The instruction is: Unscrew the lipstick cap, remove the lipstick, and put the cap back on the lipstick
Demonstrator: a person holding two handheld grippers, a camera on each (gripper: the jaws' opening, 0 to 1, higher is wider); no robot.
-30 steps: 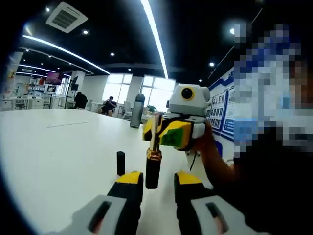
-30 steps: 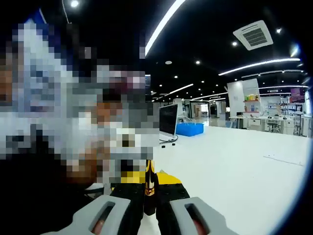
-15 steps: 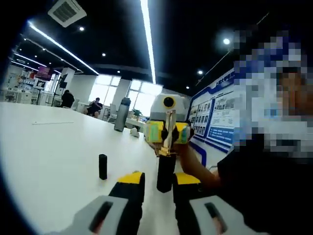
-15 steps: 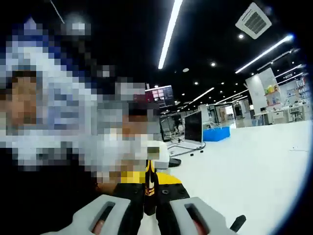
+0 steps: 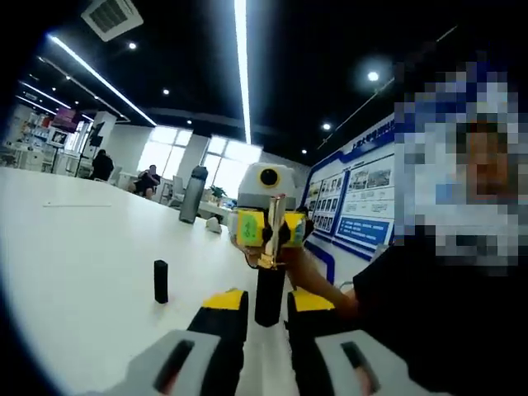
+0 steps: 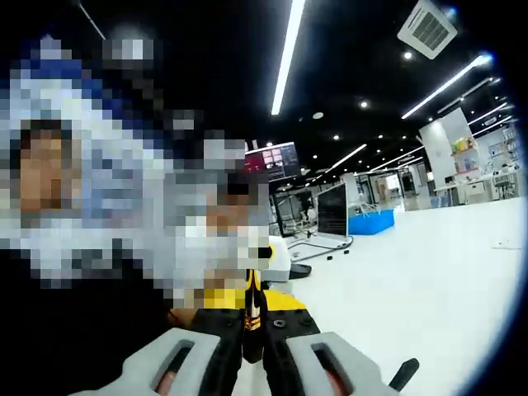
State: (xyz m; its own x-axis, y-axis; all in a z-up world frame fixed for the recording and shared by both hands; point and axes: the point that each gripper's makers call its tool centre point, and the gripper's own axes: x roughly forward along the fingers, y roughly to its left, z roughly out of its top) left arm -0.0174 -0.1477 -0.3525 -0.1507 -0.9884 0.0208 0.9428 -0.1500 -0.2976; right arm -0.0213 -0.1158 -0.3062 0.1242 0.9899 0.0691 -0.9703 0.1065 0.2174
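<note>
Two hand-held grippers clamped | left (image 5: 257, 309) holds black lipstick base (image 5: 269, 290), right (image 5: 266, 228) grips gold inner tube (image 5: 275, 227) | black cylindrical cap (image 5: 160, 281) upright on white surface (image 5: 82, 264) | step: pulling lipstick out; next: fetch cap, recap

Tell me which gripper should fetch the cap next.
Right, probably. The left gripper is shut on the lipstick's black base, steadying it. The right gripper pinches just the gold stem, so it could release and fetch the cap.

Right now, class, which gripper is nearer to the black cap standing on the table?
Left. The left gripper holds the lipstick base just beside the cap; the right gripper grips the gold top, higher and farther from it.
</note>
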